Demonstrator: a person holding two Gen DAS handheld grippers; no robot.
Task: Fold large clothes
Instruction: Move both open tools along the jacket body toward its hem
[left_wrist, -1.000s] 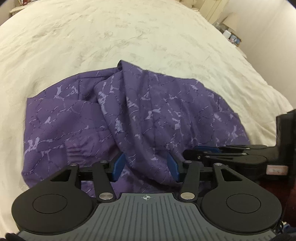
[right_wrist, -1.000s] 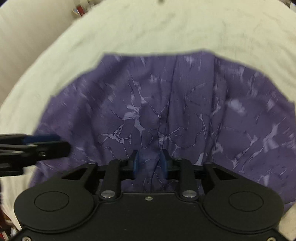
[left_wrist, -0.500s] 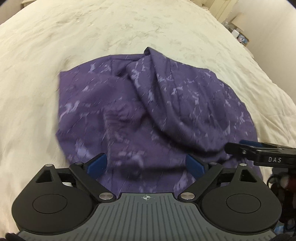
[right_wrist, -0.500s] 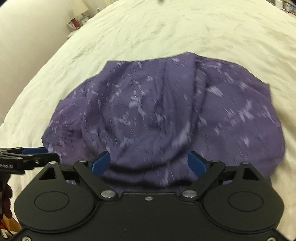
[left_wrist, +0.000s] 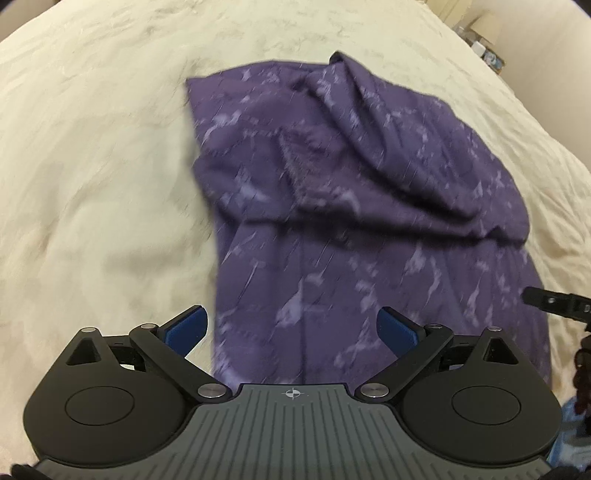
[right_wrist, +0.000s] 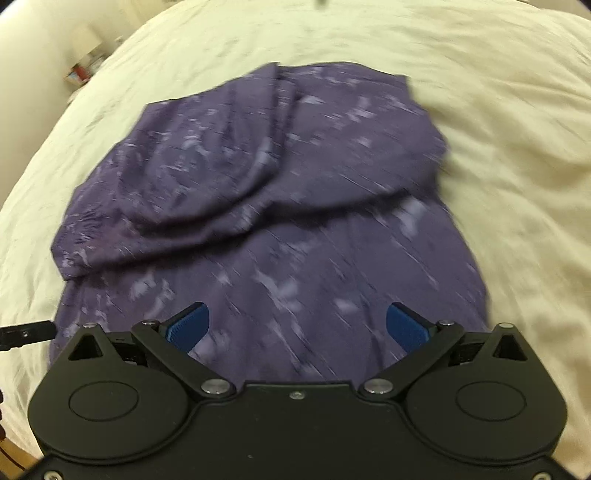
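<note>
While the purple garment (left_wrist: 354, 206) lies folded over itself on the cream bed (left_wrist: 92, 166), both tongs have just been opening: the left tongs (left_wrist: 291, 328) and right tongs (right_wrist: 297, 325) now stand spread wide above its near edge, nothing pinched between the blue pads

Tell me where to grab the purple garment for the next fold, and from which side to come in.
Probably the purple garment at its near edge, coming from the near side with both open grippers: left gripper, right gripper. That lower layer lies flat on the bedspread; the far half is already bunched over.
</note>
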